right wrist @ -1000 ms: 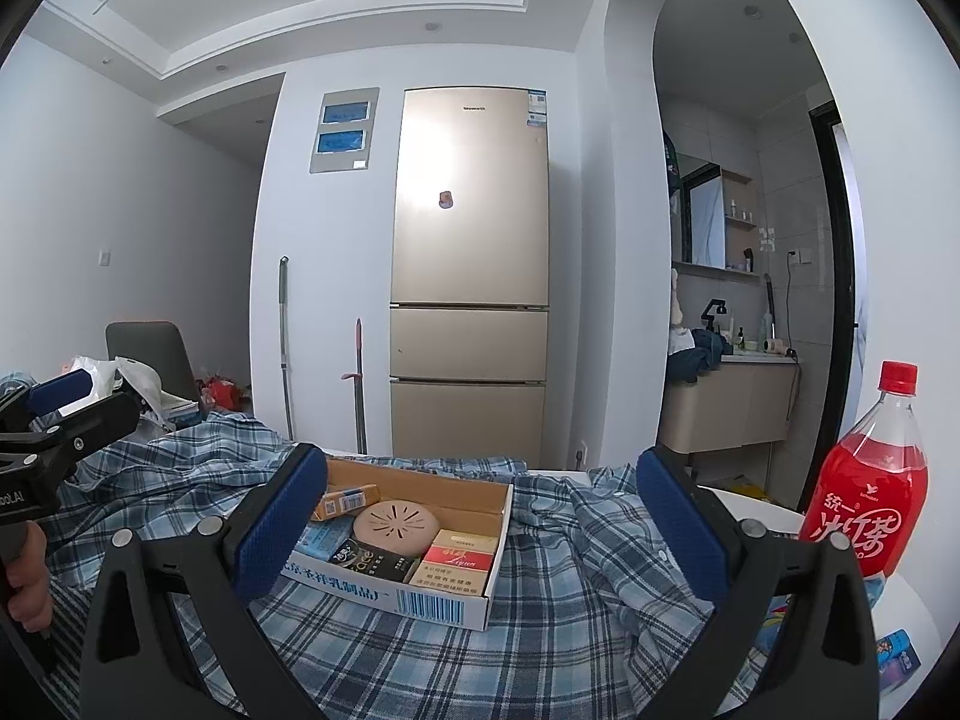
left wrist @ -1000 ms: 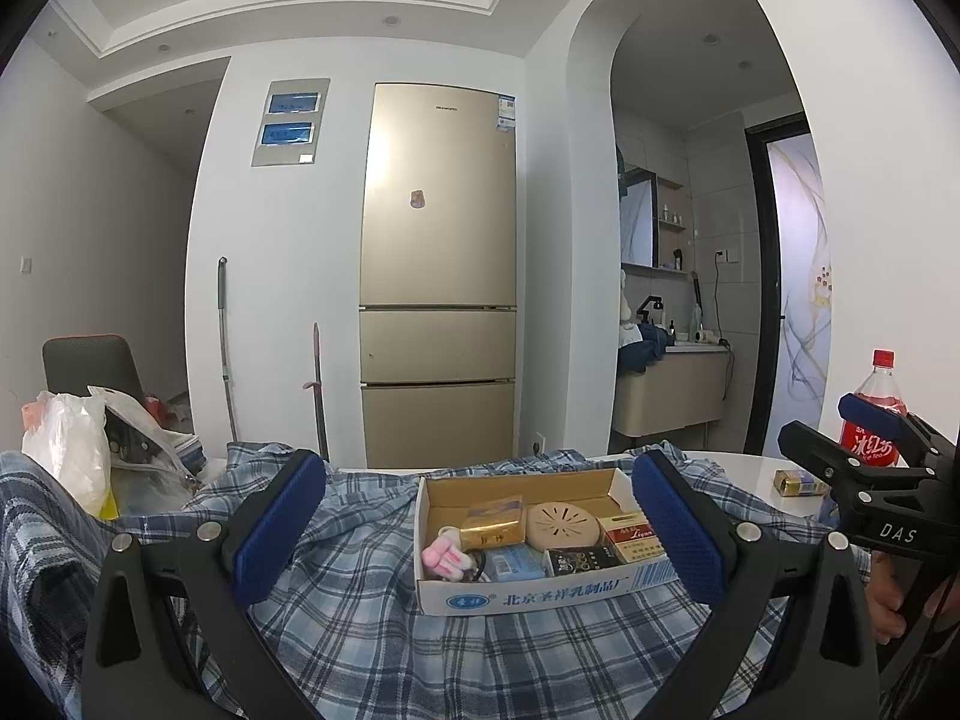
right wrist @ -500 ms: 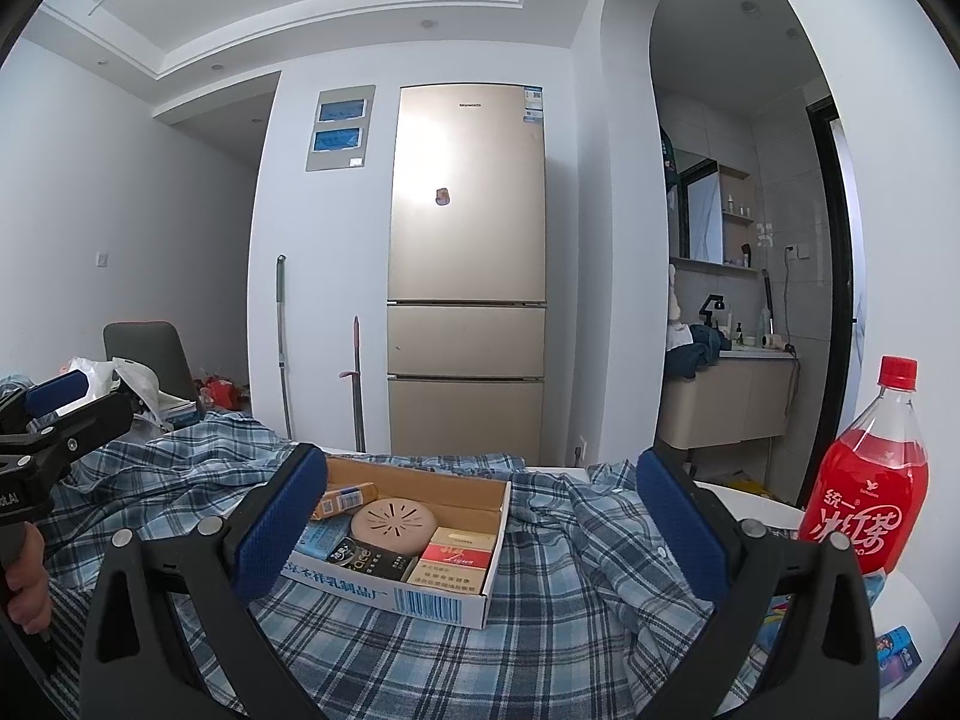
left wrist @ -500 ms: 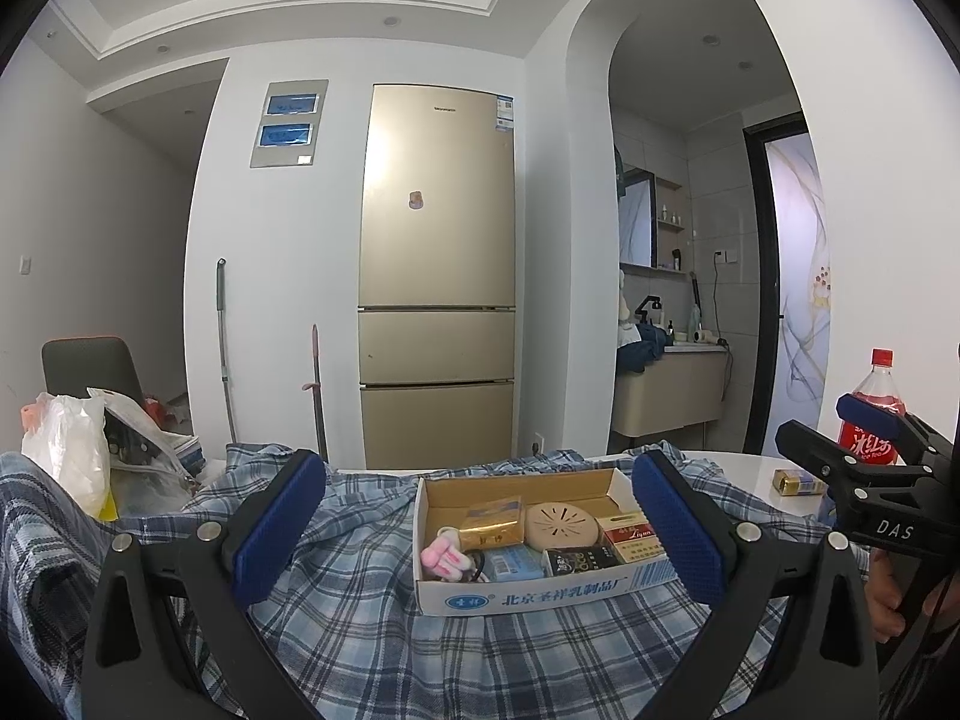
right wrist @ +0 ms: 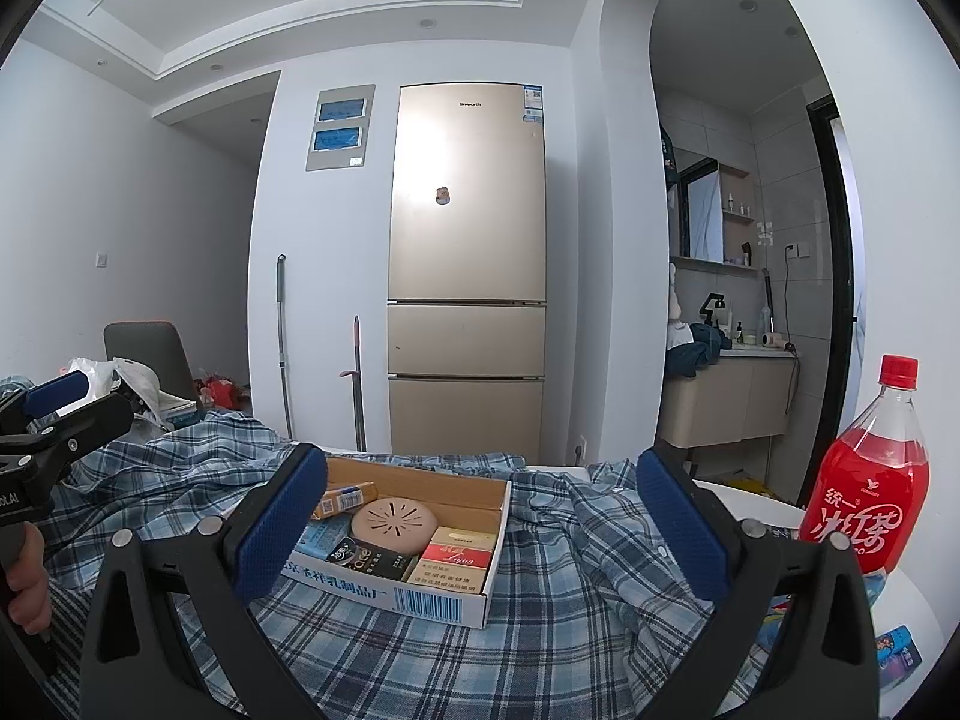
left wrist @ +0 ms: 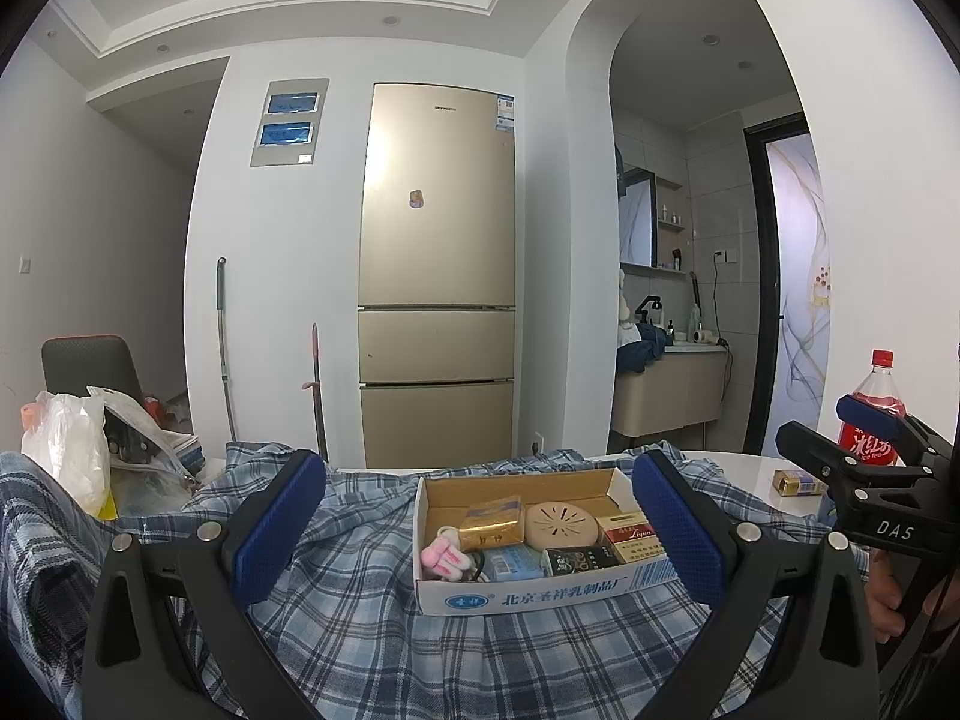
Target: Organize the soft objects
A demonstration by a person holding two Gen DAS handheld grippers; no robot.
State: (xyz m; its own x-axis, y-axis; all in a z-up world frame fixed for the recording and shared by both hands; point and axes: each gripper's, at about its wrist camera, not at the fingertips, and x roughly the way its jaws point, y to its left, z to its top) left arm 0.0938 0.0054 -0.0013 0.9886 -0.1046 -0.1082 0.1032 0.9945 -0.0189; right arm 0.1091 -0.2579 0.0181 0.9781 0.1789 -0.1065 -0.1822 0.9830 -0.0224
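Note:
A blue plaid shirt [left wrist: 372,618] lies spread and rumpled over the white table; it also shows in the right wrist view [right wrist: 558,618]. An open cardboard box [left wrist: 540,591] with small packets, a round beige disc and a pink plush piece [left wrist: 444,559] rests on the shirt, also in the right wrist view [right wrist: 420,597]. My left gripper [left wrist: 480,525] is open and empty above the shirt, the box between its fingers. My right gripper [right wrist: 486,525] is open and empty, just right of the box.
A red drink bottle [right wrist: 864,498] stands at the table's right edge, with small packets [right wrist: 900,654] near it. A small gold packet [left wrist: 798,483] lies on the bare table. A white plastic bag [left wrist: 66,456] and a chair [left wrist: 90,366] are at the left. A fridge [left wrist: 438,276] stands behind.

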